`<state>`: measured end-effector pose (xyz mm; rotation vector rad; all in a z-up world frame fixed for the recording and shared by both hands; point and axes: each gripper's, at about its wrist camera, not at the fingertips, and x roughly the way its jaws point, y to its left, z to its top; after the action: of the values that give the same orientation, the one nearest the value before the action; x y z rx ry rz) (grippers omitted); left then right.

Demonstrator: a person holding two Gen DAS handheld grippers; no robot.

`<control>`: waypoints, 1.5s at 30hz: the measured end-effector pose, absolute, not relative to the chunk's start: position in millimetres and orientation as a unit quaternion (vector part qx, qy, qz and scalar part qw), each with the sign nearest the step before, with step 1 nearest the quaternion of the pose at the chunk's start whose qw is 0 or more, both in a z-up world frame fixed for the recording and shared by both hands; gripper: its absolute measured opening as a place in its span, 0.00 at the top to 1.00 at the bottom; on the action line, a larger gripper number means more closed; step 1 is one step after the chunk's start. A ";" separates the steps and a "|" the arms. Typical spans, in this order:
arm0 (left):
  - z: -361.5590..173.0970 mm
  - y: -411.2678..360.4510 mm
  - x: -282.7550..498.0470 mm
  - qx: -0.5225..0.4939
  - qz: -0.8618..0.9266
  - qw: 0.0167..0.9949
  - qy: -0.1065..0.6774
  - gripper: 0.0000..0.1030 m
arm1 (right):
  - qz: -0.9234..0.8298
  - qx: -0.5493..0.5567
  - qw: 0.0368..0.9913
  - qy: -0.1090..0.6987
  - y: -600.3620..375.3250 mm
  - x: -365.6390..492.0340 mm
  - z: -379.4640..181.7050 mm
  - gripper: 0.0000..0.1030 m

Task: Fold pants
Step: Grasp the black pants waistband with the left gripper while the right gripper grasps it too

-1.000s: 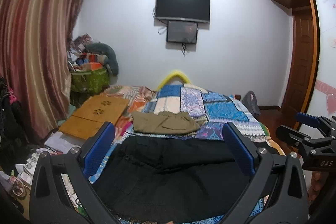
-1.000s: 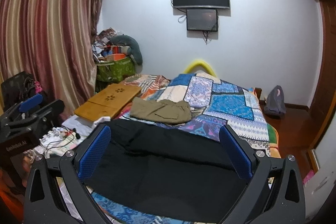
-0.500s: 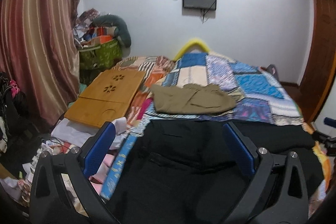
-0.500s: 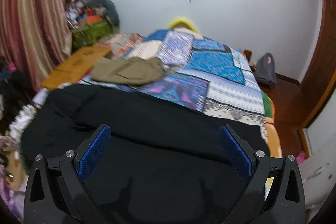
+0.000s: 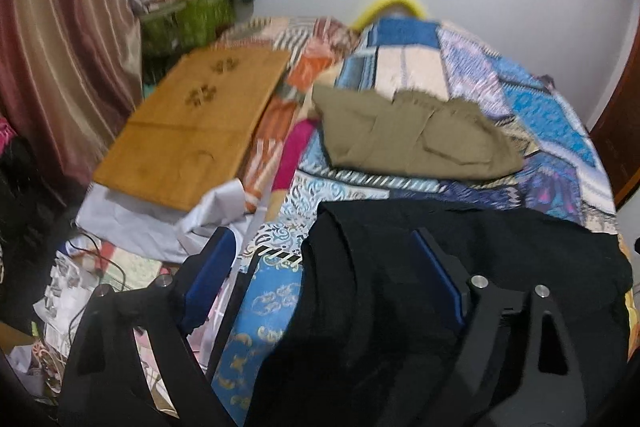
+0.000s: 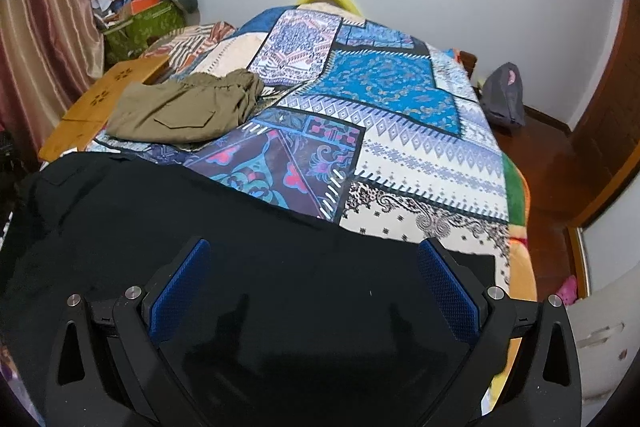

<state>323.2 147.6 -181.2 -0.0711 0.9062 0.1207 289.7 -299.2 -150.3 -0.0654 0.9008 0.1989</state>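
Observation:
Black pants [image 5: 460,267] lie spread across the near end of the patchwork bed; they also show in the right wrist view [image 6: 200,247]. My left gripper [image 5: 324,267] is open, hovering low over the pants' left end, its fingers astride the cloth's edge. My right gripper [image 6: 316,287] is open, low over the pants' right part, with nothing between the blue pads [image 6: 448,291]. Folded olive pants [image 5: 412,135] lie farther up the bed, also in the right wrist view [image 6: 184,111].
A wooden lap tray [image 5: 196,123] rests on the bed's left side over white cloth. A green basket of clutter [image 5: 188,15] and striped curtain [image 5: 60,39] stand left. A grey bag [image 6: 504,95] sits on the floor right, near a wooden door [image 6: 612,99].
Both grippers have tilted down and come closer to the black pants. The left one has shifted toward the pants' left edge. Both stay open.

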 end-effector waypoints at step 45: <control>-177.8 154.4 450.4 -0.047 -0.006 0.875 0.482 0.90 | 0.188 -0.077 0.878 0.433 -256.6 406.8 -178.1 0.96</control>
<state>450.4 154.4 -177.8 -0.0987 1.0068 -0.0122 406.8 -256.6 -178.1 -0.1605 0.9029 0.3915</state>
